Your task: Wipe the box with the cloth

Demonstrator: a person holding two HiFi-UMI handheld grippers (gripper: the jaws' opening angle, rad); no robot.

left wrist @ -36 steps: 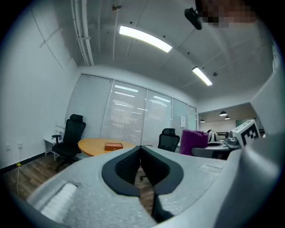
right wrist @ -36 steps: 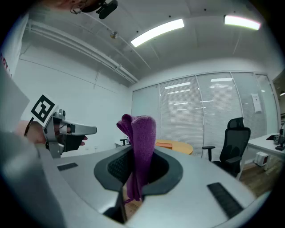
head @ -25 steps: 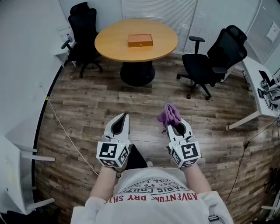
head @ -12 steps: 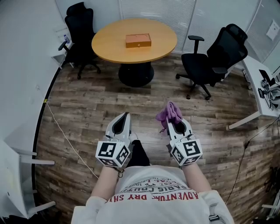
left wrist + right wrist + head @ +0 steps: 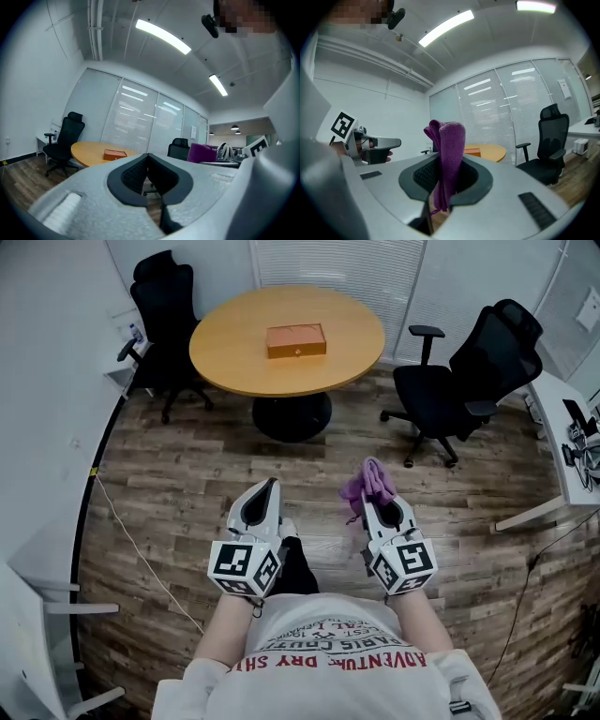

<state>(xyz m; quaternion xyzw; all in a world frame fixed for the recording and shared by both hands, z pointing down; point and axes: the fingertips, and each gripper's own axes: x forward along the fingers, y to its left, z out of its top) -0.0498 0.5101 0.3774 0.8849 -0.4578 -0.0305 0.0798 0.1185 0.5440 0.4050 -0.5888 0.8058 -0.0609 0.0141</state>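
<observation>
While the head view lays out the wood floor point(image 5: 187, 474), with the round worktop point(image 5: 234, 362) far across it and the orange box point(image 5: 295, 339) near the worktop's middle, only the gripper views settle the jaws. The left gripper point(image 5: 147, 161) has its jaws together with nothing between them. The right gripper point(image 5: 377, 506) is clamped on the purple cloth point(image 5: 449, 150), which stands folded above the jaws, well apart from the box.

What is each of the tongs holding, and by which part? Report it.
The right tongs are shut on the purple cloth, pinching its bunched middle; its folded end sticks out past the tips. The left tongs are shut, empty.
</observation>
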